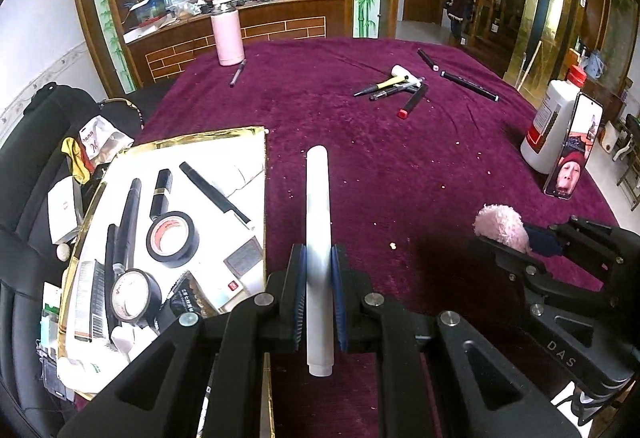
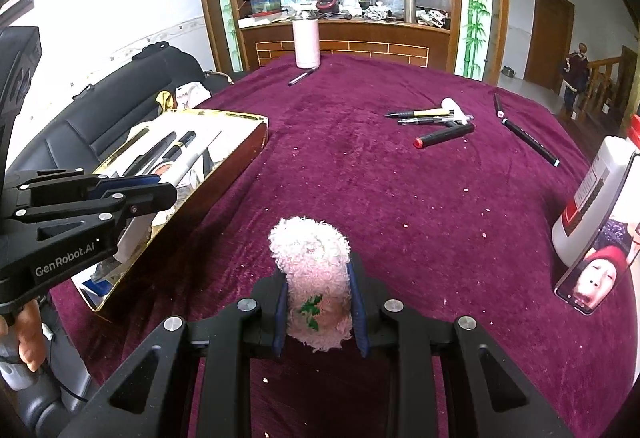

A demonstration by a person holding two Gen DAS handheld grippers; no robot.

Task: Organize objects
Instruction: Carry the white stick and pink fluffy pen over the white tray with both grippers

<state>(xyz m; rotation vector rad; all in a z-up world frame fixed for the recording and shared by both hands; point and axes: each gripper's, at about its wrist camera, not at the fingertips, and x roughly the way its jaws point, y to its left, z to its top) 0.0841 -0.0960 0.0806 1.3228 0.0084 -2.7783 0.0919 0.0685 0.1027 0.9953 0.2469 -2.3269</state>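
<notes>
My left gripper (image 1: 319, 278) is shut on a long white tube (image 1: 318, 222) and holds it above the purple cloth, just right of the gold-rimmed box (image 1: 200, 137). The box holds tape rolls (image 1: 172, 239), black pens and a comb. My right gripper (image 2: 319, 302) is shut on a fluffy pink roll (image 2: 314, 270); it also shows in the left wrist view (image 1: 502, 224). The left gripper appears at the left of the right wrist view (image 2: 132, 190), over the box (image 2: 240, 150).
A pile of pens and markers (image 1: 400, 88) lies at the far middle of the table, with single markers (image 1: 470, 86) beyond. A pink flask (image 1: 227, 32) and a pen (image 1: 237, 73) stand far left. A white bottle (image 1: 550, 126) and a propped phone (image 1: 572, 150) stand right.
</notes>
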